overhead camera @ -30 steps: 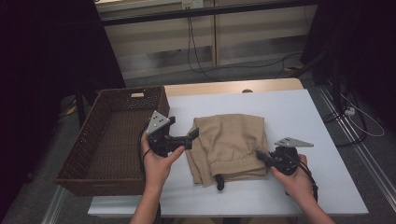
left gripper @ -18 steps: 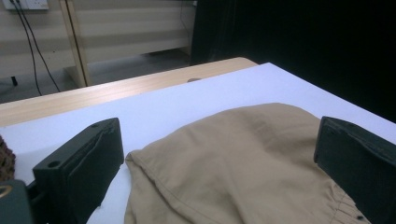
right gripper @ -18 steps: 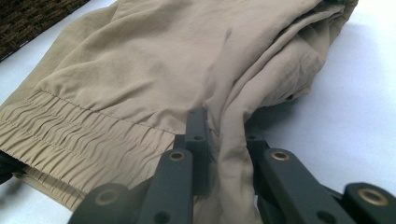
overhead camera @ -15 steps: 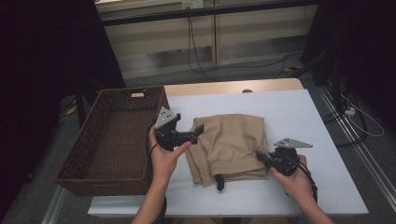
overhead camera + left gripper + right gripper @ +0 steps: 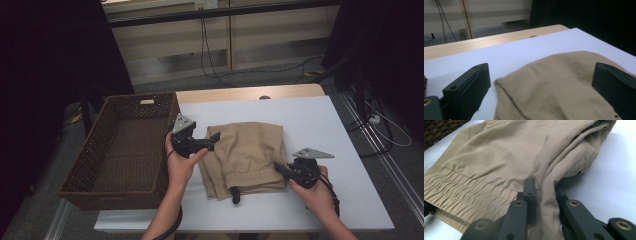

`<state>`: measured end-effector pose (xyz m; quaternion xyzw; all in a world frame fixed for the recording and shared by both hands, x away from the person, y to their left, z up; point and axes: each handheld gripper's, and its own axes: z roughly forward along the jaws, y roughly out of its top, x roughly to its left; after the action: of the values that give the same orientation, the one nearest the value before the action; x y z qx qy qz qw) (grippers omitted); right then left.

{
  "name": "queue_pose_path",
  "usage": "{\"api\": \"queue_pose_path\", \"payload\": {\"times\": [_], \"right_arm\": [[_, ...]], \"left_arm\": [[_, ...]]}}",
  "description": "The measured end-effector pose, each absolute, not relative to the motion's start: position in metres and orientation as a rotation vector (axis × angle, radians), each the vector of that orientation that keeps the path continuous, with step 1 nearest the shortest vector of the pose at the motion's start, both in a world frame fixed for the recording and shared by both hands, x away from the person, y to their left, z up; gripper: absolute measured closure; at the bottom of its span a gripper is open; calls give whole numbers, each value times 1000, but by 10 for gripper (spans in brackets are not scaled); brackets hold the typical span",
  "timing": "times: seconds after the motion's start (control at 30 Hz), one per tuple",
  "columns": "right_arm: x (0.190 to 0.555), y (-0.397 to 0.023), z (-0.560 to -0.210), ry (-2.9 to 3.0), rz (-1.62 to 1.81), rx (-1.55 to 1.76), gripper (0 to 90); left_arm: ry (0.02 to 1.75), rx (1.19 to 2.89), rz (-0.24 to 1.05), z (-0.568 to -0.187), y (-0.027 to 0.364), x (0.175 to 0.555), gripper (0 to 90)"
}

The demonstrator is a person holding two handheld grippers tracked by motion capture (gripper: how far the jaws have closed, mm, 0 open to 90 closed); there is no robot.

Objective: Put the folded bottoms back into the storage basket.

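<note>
L tool [image 5: 216, 141] moved onto tan trousers [image 5: 250, 150]

The folded trousers [image 5: 248, 156] are thin tan woven cloth, matt, softly creased, with a ribbed elastic band [image 5: 461, 195] gathered into fine ridges. The basket [image 5: 90, 155] is dark brown wicker, rough and coarsely woven. The table [image 5: 330, 125] has a smooth, matt pale top; behind it runs a light wood strip [image 5: 250, 93] with visible grain.
</note>
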<state>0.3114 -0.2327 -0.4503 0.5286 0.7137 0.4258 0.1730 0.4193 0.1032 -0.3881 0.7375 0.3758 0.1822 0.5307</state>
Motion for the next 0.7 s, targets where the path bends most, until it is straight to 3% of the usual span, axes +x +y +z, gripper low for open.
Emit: {"api": "queue_pose_path", "payload": {"times": [0.7], "right_arm": [[311, -231, -450, 2030, 1195, 1485, 797]], "left_arm": [[1013, 1809, 415, -424, 97, 450, 27]]}}
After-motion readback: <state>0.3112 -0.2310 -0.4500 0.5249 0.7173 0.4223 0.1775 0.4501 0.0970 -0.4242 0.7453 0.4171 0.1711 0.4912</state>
